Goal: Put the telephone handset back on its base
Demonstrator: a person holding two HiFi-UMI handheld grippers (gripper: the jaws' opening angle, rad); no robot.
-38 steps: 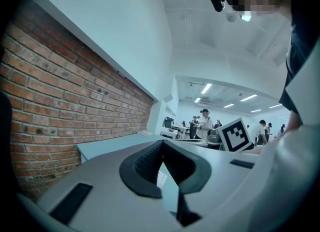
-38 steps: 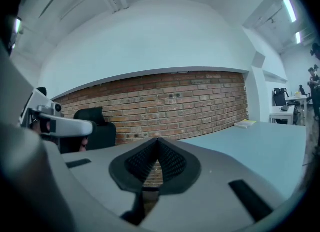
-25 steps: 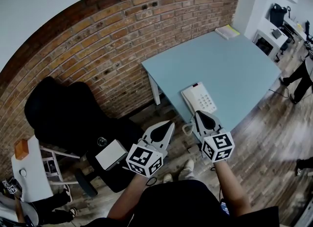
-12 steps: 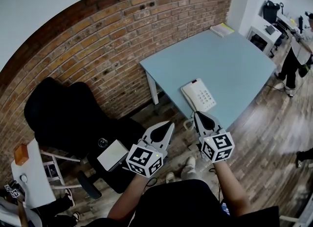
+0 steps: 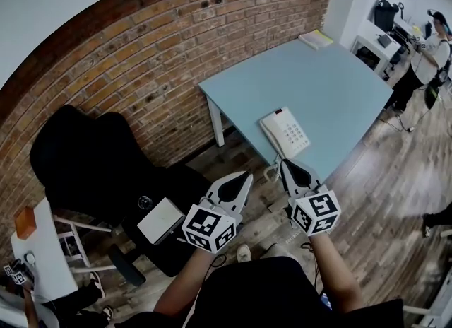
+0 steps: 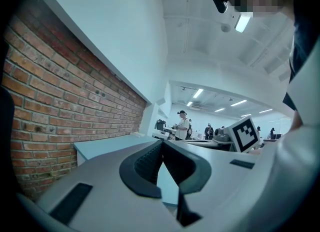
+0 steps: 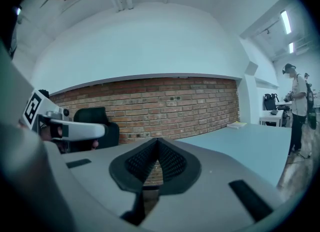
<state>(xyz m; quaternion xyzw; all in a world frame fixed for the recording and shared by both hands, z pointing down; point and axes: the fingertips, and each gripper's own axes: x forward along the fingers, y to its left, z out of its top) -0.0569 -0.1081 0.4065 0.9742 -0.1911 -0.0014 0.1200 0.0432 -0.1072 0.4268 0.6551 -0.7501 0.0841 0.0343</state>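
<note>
A white telephone (image 5: 284, 133) lies near the front edge of a light-blue table (image 5: 332, 86), and a coiled cord (image 5: 271, 173) hangs off that edge. From here I cannot tell whether the handset rests on the base. Both grippers hover in the air short of the table, over the floor. The left gripper (image 5: 246, 175) is shut and empty, its pads meeting at the tip (image 6: 161, 143). The right gripper (image 5: 284, 163) is also shut with nothing in it (image 7: 157, 140), and its tip is just below the phone in the head view.
A brick wall (image 5: 176, 44) runs behind the table. A black office chair (image 5: 85, 157) stands at the left, with a white box (image 5: 161, 220) beside it. A yellow pad (image 5: 316, 38) lies on the table's far corner. People stand at the far right (image 5: 417, 72).
The head view has shifted a little, so the table and phone sit slightly higher and further left. A person has walked into view at the far right. Both grippers stay shut in place.
</note>
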